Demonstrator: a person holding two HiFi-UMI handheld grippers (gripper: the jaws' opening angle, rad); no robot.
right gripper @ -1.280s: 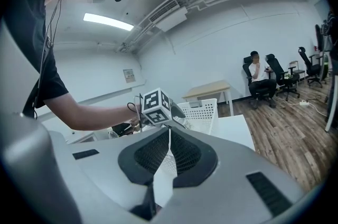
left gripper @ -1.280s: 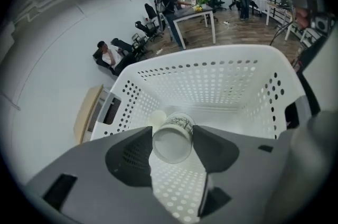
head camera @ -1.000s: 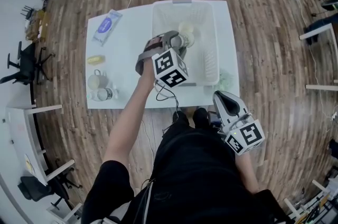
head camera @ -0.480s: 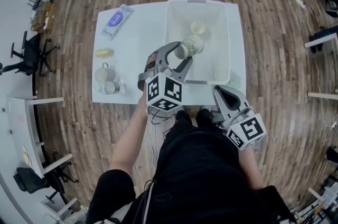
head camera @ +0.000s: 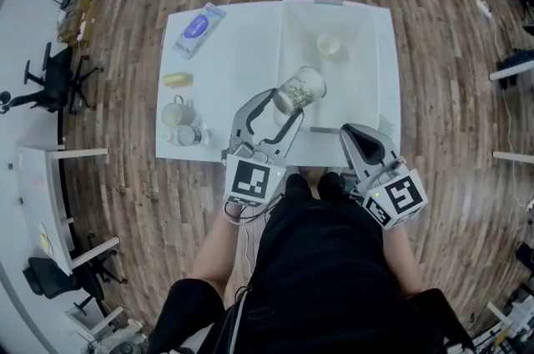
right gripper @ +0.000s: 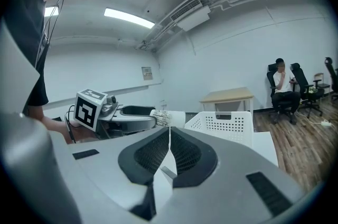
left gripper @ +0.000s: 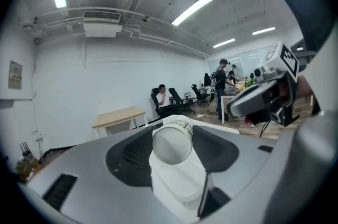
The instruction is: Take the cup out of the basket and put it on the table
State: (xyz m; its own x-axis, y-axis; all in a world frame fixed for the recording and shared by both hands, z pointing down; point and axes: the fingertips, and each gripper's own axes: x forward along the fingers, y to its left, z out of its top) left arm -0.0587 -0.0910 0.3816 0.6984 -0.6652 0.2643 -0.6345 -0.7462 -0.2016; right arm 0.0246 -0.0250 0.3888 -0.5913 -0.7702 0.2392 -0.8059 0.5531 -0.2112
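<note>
Left claw (head camera: 282,104) grips the cup (head camera: 299,89) w/ jaws wide, cup tipped sideways, up over near-left part of the basket (head camera: 359,93) on the table (head camera: 221,85); right claw (head camera: 359,132) shut tight & empty, by the near edge.

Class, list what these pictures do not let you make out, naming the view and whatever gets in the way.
Print on the blue packet: head view, too small to read.
Inside of the cup: left gripper view shows only one flat end; head view, too small.
Floor of the basket beneath the cup: head view, the cup covers it.
What the yellow item is: head view, too small.
</note>
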